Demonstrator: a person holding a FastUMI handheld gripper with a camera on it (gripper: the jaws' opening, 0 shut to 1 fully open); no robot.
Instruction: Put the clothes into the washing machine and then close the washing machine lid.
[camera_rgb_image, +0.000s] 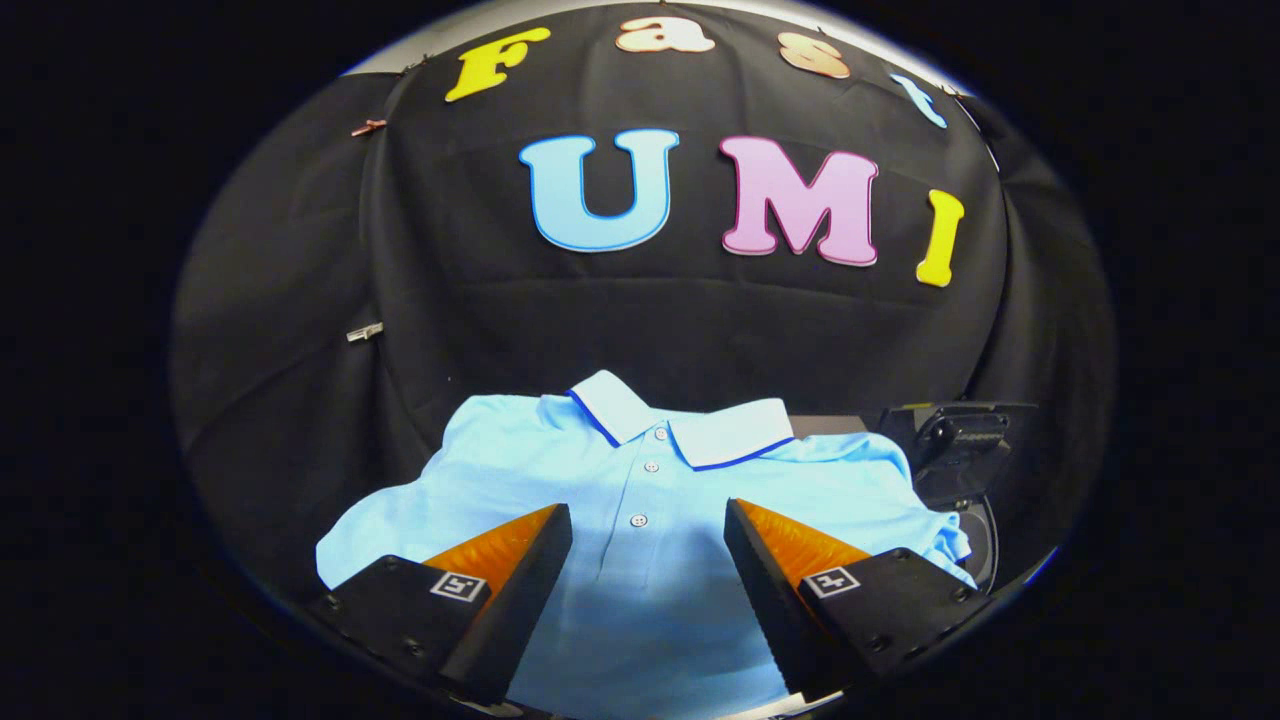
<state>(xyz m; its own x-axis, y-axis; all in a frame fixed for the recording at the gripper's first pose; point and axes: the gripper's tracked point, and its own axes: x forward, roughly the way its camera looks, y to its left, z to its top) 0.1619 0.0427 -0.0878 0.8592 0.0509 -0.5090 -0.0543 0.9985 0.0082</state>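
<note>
Black-draped booth, dark surface; light blue polo shirt (640, 500) spread flat, collar toward the wall, dark machine (955, 445) at its right edge. Gripper (648, 545) wide open above the placket, empty; loading and lid closing outstanding.

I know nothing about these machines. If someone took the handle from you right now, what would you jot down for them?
Gripper: jaws open, holding nothing, hovering over the light blue polo shirt.
Shirt: lying spread out, collar away from the gripper, its button placket running between the jaws.
Dark machine part: beyond the shirt's far right side; I cannot tell whether it belongs to the washing machine.
Done: nothing yet.
Left: grasp the shirt, put it in the washing machine, close the lid.
</note>
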